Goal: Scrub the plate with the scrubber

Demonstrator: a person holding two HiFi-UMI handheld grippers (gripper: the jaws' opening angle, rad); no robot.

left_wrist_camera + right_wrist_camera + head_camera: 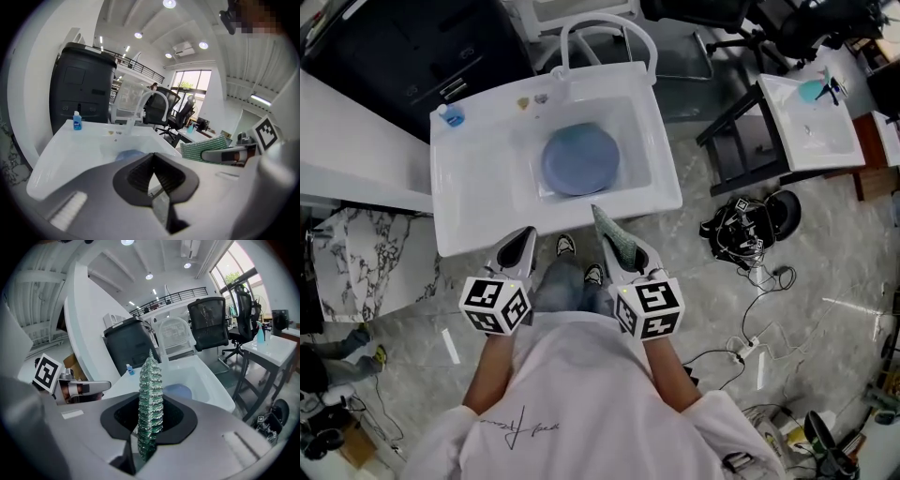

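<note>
A blue plate (pixel 580 158) lies flat in the basin of the white sink (pixel 469 178); its edge shows as the plate (pixel 127 154) in the left gripper view and the plate (pixel 178 391) in the right one. My right gripper (pixel 609 239) is shut on a green scrubber (pixel 610 236), which stands on edge between the jaws as the scrubber (pixel 150 404). My left gripper (pixel 521 246) is shut with nothing in it. Both grippers hang just in front of the sink's near rim, short of the plate. The scrubber (pixel 204 147) also shows to the right of the left gripper.
A white arched faucet (pixel 609 33) rises at the sink's far end. A small blue-and-white bottle (pixel 450 114) stands on the sink's back left corner. A second white sink (pixel 811 127) stands to the right, with cables (pixel 750 234) on the floor beside it. A marble-patterned counter (pixel 366 262) lies to the left.
</note>
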